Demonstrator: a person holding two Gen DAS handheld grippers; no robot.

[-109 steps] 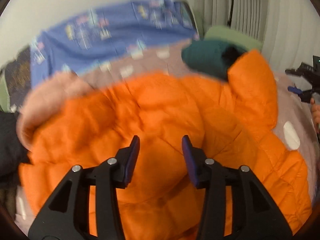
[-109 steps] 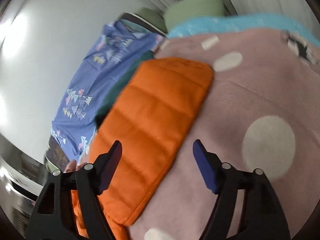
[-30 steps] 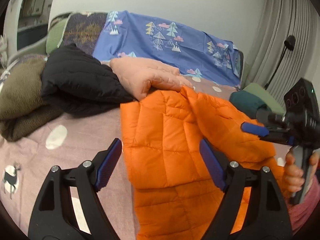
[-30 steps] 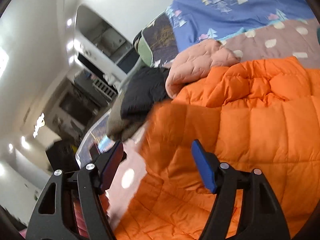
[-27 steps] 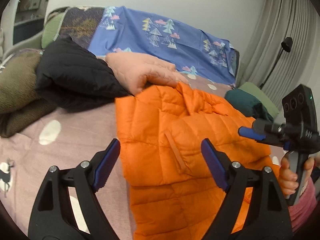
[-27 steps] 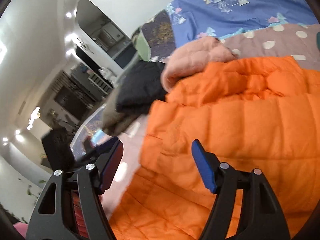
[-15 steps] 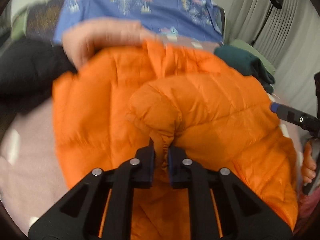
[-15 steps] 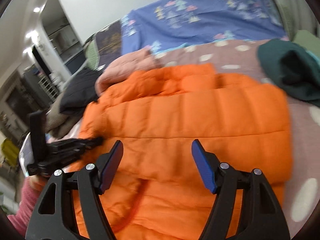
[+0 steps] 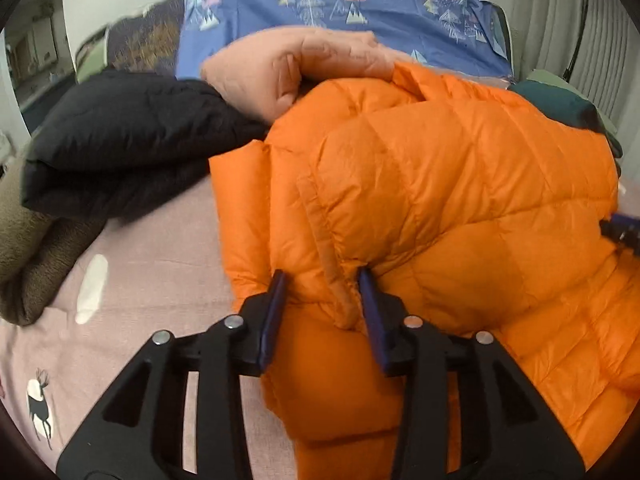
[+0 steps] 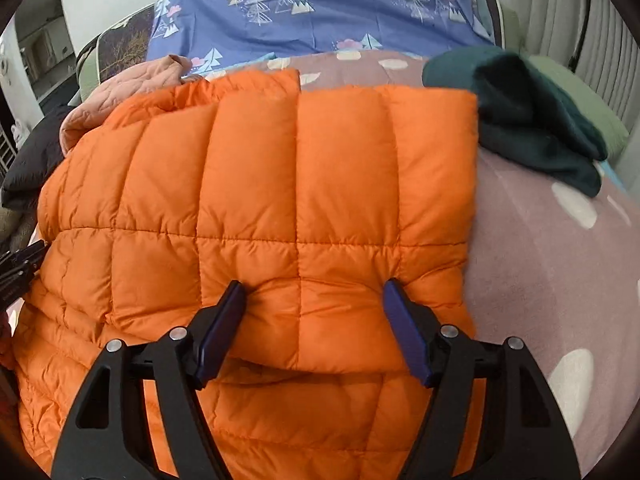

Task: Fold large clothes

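item: orange quilted puffer jacket (image 10: 300, 200)
state: one part folded over the body, puffy
place: lies flat on the pink spotted bedcover (image 10: 560, 248), centre

Left gripper (image 9: 322, 296): lower centre of my frame; I see its jaws parted, with a raised fold of fabric between the blue pads (image 9: 273, 312).
Orange puffer jacket (image 9: 460, 200): fills centre and right; a folded layer lies over the lower layer.
Jacket edge: a seamed strip runs down between the jaws; I cannot tell if the pads touch it.
Right gripper (image 9: 622, 232): only a dark tip with blue at the right edge; I cannot tell its jaw state.
Black jacket (image 9: 128, 144): upper left, touching the orange one.
Peach jacket (image 9: 296, 60): upper centre.
Olive garment (image 9: 36, 256): left edge.
Dark green garment (image 9: 560, 104): upper right.
Mauve blanket (image 9: 160, 272): lower left, under everything.
Blue sheet (image 9: 360, 4): top.
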